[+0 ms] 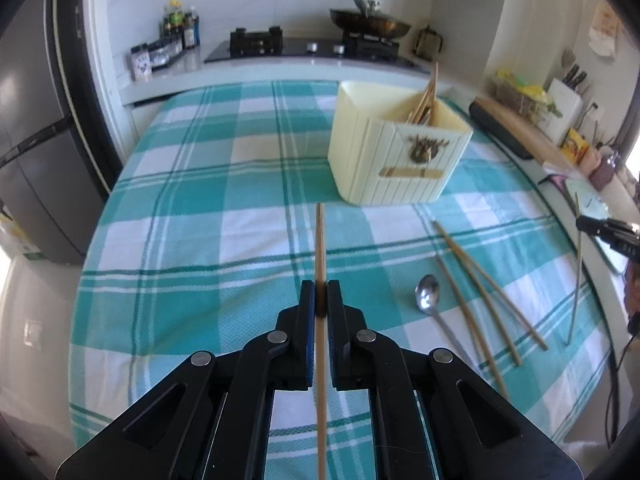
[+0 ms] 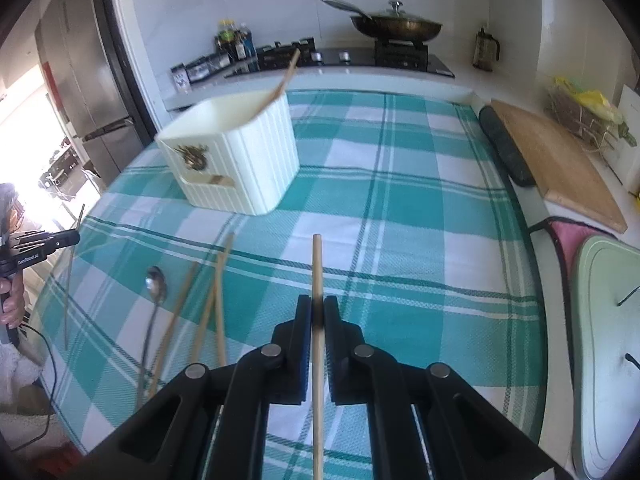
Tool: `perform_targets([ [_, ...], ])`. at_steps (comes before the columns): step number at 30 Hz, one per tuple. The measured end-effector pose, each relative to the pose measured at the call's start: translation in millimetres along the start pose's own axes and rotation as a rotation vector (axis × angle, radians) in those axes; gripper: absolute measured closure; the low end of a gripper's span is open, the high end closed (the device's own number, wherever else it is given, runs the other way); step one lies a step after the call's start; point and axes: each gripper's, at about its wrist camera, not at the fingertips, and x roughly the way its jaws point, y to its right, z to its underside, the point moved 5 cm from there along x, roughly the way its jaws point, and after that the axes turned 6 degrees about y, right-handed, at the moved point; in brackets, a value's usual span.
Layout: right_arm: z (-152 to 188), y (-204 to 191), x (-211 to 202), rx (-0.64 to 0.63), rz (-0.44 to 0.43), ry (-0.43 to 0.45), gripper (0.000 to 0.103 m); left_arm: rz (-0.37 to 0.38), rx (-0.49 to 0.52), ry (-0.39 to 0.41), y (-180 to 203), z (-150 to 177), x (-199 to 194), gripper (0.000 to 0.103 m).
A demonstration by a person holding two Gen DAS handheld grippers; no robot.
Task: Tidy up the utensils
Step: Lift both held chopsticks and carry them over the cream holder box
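My left gripper (image 1: 321,294) is shut on a wooden chopstick (image 1: 319,240) that points forward above the table. My right gripper (image 2: 317,310) is shut on another wooden chopstick (image 2: 317,268), also held above the table. The cream utensil holder (image 1: 394,152) stands ahead and to the right in the left wrist view and holds several chopsticks; it shows at the left in the right wrist view (image 2: 240,160). Three loose chopsticks (image 1: 484,292) and a metal spoon (image 1: 430,304) lie on the checked cloth, also seen in the right wrist view as chopsticks (image 2: 216,300) and spoon (image 2: 154,292).
The table carries a teal checked cloth (image 1: 224,208). A wooden cutting board (image 2: 560,168) and a pale green board (image 2: 604,340) lie to the right. The stove with a lidded wok (image 2: 400,26) is behind. A fridge (image 1: 36,140) stands at the left.
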Motion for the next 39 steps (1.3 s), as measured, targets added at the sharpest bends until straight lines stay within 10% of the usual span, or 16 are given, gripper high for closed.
perform_targets([
  [15, -59.4, -34.6, -89.7, -0.018, -0.034, 0.319, 0.097, 0.054, -0.025, 0.225, 9.4, -58.8, -76.4, 0.099],
  [27, -191.4, -63.7, -86.5, -0.080, -0.058, 0.549, 0.097, 0.029, -0.081, 0.534, 26.0, -211.5, -76.4, 0.099],
  [32, -223.3, -80.2, -53.0, -0.091, -0.100, 0.589, 0.097, 0.029, -0.095, 0.488, 44.8, -237.0, -12.5, 0.099],
  [39, -222.0, -85.4, 45.6, -0.060, -0.142, 0.385, 0.097, 0.021, -0.108, 0.310, 49.7, -226.8, 76.6, 0.099],
])
